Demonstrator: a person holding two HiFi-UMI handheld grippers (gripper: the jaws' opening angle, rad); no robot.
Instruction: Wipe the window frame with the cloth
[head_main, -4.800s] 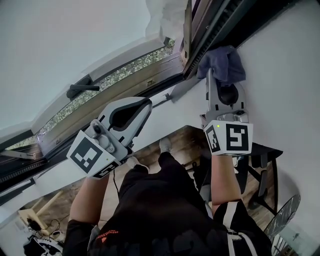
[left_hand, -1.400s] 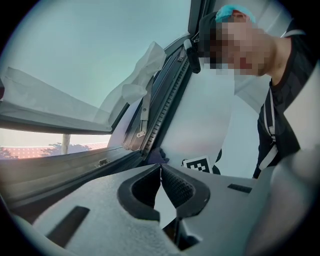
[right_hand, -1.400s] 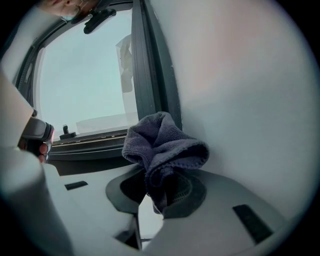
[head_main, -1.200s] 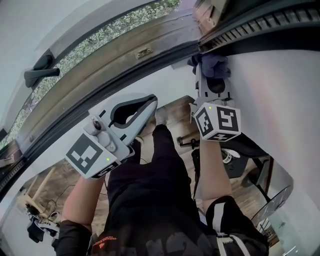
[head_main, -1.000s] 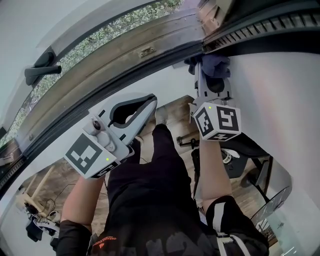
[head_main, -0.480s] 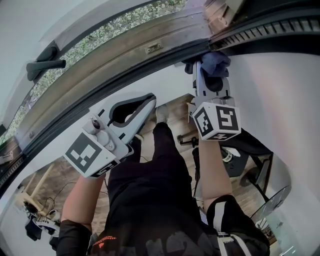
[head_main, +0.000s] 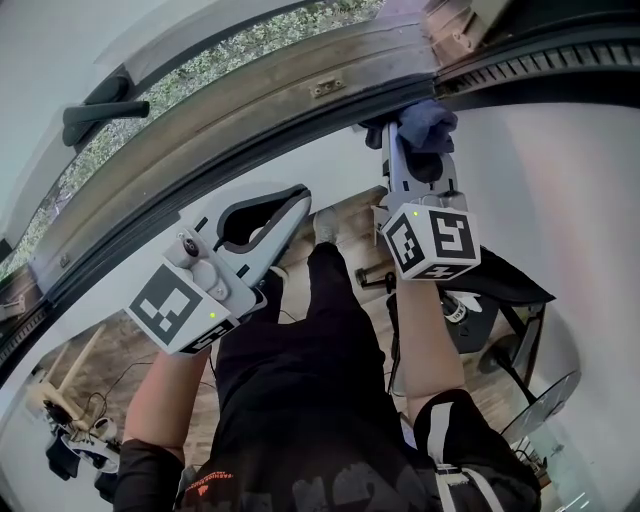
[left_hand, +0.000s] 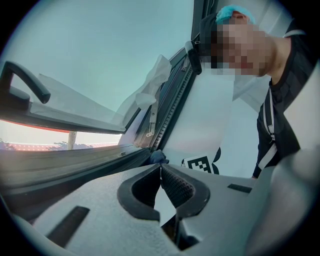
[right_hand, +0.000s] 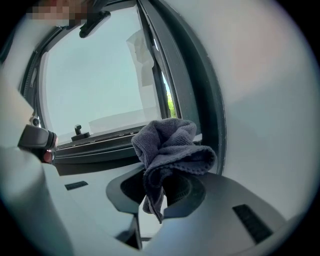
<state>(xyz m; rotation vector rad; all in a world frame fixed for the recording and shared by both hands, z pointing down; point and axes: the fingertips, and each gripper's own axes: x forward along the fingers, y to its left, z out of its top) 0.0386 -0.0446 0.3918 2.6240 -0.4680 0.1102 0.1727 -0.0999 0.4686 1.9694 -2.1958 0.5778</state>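
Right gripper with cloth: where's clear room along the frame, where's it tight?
Clear: the window frame run from the cloth left to the handle, and the white wall right of the right gripper. Tight: the corner by the cloth.

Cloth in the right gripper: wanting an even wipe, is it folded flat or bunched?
Bunched. The cloth bulges in crumpled folds above the right gripper's closed jaws, one corner hanging below.

cloth (right_hand: 170, 145) soft, looped weave; window frame (right_hand: 202, 95) dark, matt, possibly painted metal.
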